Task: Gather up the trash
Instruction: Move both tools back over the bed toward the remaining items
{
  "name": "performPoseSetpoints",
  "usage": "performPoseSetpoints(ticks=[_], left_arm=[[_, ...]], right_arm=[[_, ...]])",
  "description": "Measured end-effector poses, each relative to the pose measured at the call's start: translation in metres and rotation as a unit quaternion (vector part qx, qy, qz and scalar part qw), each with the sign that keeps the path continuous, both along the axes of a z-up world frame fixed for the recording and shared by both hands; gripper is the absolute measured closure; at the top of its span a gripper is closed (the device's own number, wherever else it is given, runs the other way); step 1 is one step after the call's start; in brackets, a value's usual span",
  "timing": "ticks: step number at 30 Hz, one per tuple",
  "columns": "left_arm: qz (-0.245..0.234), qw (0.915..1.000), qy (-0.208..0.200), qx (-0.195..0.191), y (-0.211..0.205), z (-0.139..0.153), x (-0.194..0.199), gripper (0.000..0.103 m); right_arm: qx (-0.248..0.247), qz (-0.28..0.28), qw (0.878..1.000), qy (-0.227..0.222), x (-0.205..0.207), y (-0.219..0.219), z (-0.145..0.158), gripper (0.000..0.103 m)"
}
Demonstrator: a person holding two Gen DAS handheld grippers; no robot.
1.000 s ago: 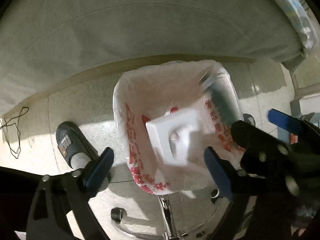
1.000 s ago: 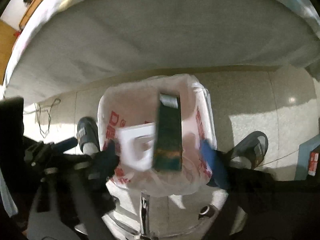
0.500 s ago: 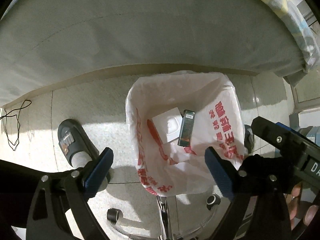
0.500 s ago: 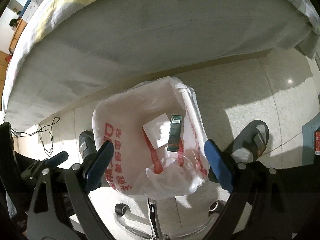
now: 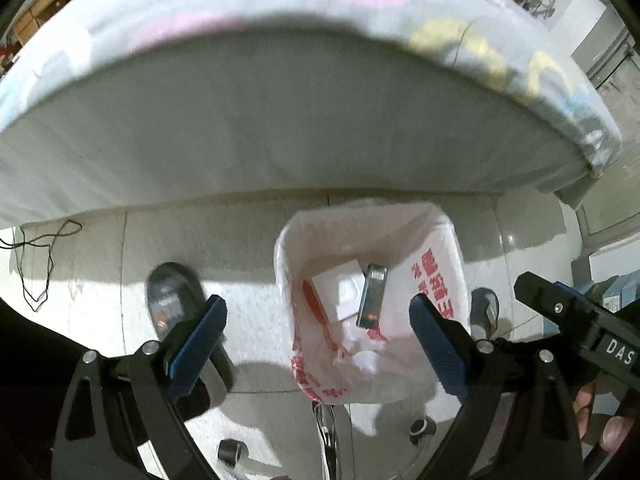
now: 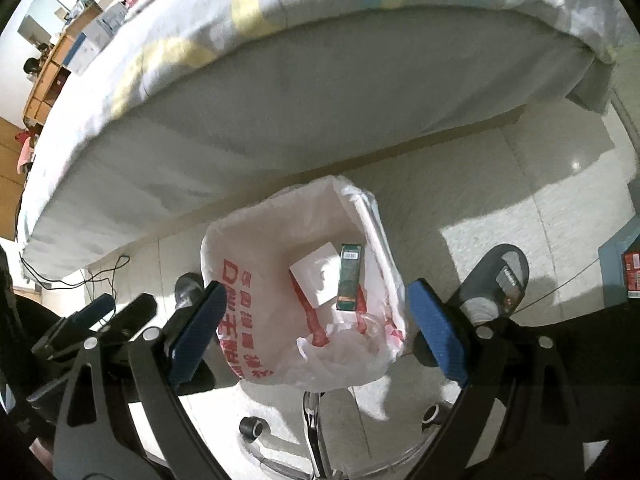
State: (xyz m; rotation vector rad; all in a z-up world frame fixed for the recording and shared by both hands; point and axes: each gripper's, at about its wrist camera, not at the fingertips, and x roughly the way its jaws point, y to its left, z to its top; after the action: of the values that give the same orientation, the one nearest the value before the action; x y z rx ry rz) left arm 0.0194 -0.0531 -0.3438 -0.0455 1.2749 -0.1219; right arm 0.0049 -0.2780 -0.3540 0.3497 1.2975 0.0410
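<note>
Both claws hang over the bin, jaws spread wide, nothing between them! The left gripper (image 5: 316,344) frames the white plastic bag with red lettering (image 5: 434,280) lining the bin; inside, toward 12 o'clock from the fingertips, the flat white square box (image 5: 338,294) lies touching the narrow dark green carton (image 5: 371,296) at its 3 o'clock. The right gripper (image 6: 316,330) is empty too, with box (image 6: 314,274) and carton (image 6: 349,278) again at 12 o'clock, down in the bag (image 6: 248,240). Grey slippers (image 6: 494,284) flank the bin on the pale tiled floor (image 6: 480,208).
</note>
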Motion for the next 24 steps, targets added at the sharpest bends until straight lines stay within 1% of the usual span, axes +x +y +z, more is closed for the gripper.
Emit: performPoseSetpoints(ticks=[4, 7, 11, 12, 14, 15, 18, 22, 24], left_arm=[[0.002, 0.9997, -0.024, -0.005, 0.005, 0.017, -0.002, 0.013], [0.000, 0.9990, -0.044, -0.007, 0.006, 0.030, -0.004, 0.013], [0.001, 0.9967, -0.081, -0.010, 0.007, 0.053, -0.005, 0.013], [-0.002, 0.9954, -0.096, -0.009, 0.006, 0.063, -0.004, 0.013], [-0.005, 0.9939, -0.110, -0.006, 0.006, 0.074, -0.002, 0.010], [-0.005, 0.9923, -0.123, -0.009, 0.005, 0.084, 0.000, 0.009], [-0.006, 0.9891, -0.146, -0.014, 0.006, 0.104, 0.006, 0.008], [-0.008, 0.9864, -0.162, -0.025, 0.008, 0.126, 0.019, 0.008], [-0.010, 0.9850, -0.171, -0.022, 0.009, 0.138, 0.024, 0.008]], right_arm=[[-0.003, -0.005, 1.000, -0.014, -0.004, -0.005, 0.012, 0.013], [-0.015, -0.001, 0.999, -0.028, -0.008, -0.005, 0.023, 0.013], [-0.016, -0.001, 0.999, -0.049, -0.011, -0.005, 0.039, 0.013], [-0.015, -0.002, 0.998, -0.061, -0.012, -0.006, 0.048, 0.013], [-0.016, -0.005, 0.997, -0.076, -0.012, -0.008, 0.059, 0.013], [-0.017, -0.006, 0.996, -0.085, -0.012, -0.009, 0.067, 0.013], [-0.016, -0.007, 0.994, -0.110, -0.010, -0.013, 0.088, 0.013], [-0.023, -0.001, 0.989, -0.145, -0.002, -0.014, 0.118, 0.013], [-0.026, 0.001, 0.986, -0.162, 0.002, -0.014, 0.133, 0.013]])
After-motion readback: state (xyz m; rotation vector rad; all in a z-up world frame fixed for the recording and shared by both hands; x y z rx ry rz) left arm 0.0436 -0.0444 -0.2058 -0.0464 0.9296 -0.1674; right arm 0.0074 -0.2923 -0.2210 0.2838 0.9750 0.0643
